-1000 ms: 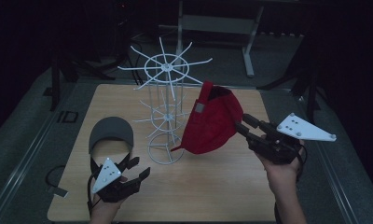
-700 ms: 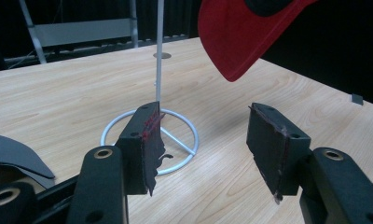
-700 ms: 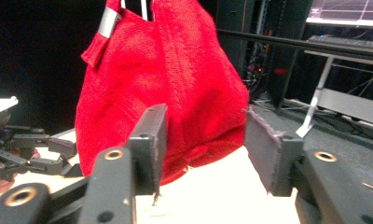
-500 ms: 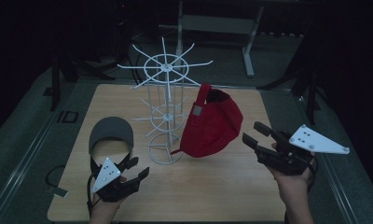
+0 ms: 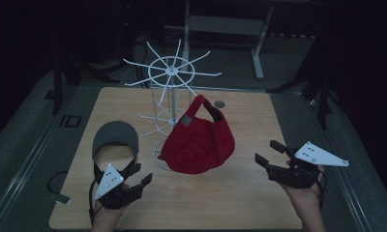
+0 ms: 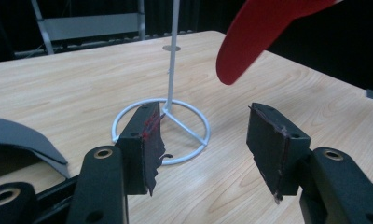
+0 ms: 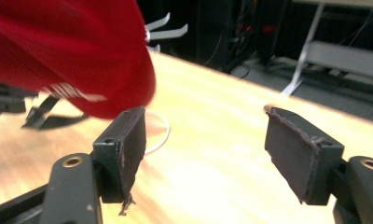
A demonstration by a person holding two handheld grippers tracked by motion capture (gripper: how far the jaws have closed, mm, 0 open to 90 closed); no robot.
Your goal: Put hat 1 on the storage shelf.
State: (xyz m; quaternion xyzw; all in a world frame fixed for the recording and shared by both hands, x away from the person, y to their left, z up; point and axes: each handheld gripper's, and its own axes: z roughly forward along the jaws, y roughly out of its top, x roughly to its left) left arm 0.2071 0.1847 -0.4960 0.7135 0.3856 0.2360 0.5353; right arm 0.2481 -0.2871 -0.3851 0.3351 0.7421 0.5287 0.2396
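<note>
From above, I see my right gripper [image 5: 269, 152] clear of the red cap [image 5: 197, 140], jaws just opened and empty, because the cap hangs on the white rack [image 5: 168, 104]. In its own view the cap [image 7: 68, 51] sits up-left. My left gripper [image 6: 203, 140] is half open, empty, facing the rack's base [image 6: 161, 130].

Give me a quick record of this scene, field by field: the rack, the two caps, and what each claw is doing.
rack: white wire rack upright on the wooden table
red cap: red cap hanging on the rack
grey cap: grey cap lying flat on the table, left of the rack
left claw: left claw open, empty, near the grey cap
right claw: right claw jaws just been opening, nothing between them, apart from the red cap
</note>
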